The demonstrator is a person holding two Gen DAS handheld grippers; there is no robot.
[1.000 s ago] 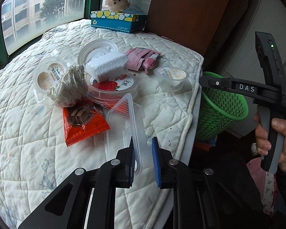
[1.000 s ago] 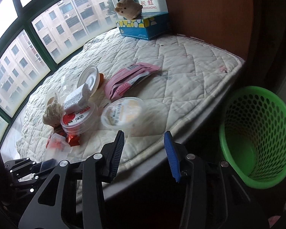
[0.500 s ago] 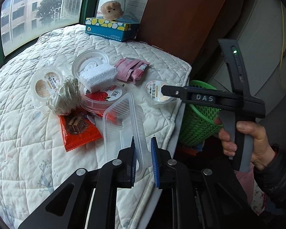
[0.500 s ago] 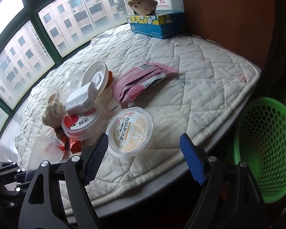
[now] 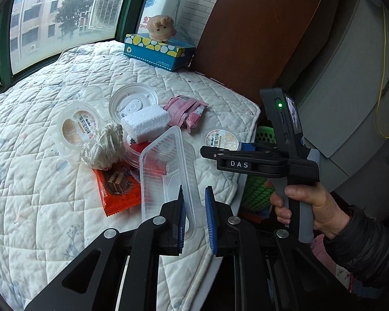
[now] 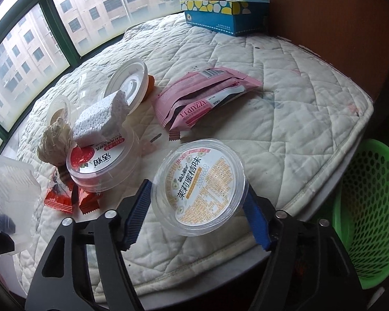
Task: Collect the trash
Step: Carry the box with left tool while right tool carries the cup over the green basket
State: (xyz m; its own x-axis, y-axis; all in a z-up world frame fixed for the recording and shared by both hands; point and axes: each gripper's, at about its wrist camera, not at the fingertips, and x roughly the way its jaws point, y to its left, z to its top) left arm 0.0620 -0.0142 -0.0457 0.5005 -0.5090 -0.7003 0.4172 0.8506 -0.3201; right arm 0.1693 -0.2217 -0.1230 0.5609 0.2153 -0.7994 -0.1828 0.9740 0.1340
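Note:
My left gripper (image 5: 195,217) is shut on one end of a clear plastic tray (image 5: 168,176), held tilted above the quilted mattress (image 5: 39,207). In the right wrist view, my right gripper (image 6: 197,210) straddles a round clear cup with an orange label (image 6: 199,184) near the mattress edge. Its jaws are closing, with the pads close beside the cup's sides. The same cup (image 5: 221,140) shows behind the right gripper in the left wrist view, where a hand (image 5: 308,207) holds its handle. A green mesh basket (image 6: 370,207) stands on the floor to the right.
Still on the mattress are pink wrappers (image 6: 207,98), a strawberry cup (image 6: 98,165) under a foam block (image 6: 101,119), crumpled paper (image 5: 103,145), an orange wrapper (image 5: 116,189), a white lid (image 5: 133,101) and another cup (image 5: 76,129). A tissue box (image 5: 158,51) with a plush toy stands at the back.
The right gripper came down toward the labelled cup, opened wide, and now straddles it with narrower jaws. The left gripper rose a little with the tray in it.

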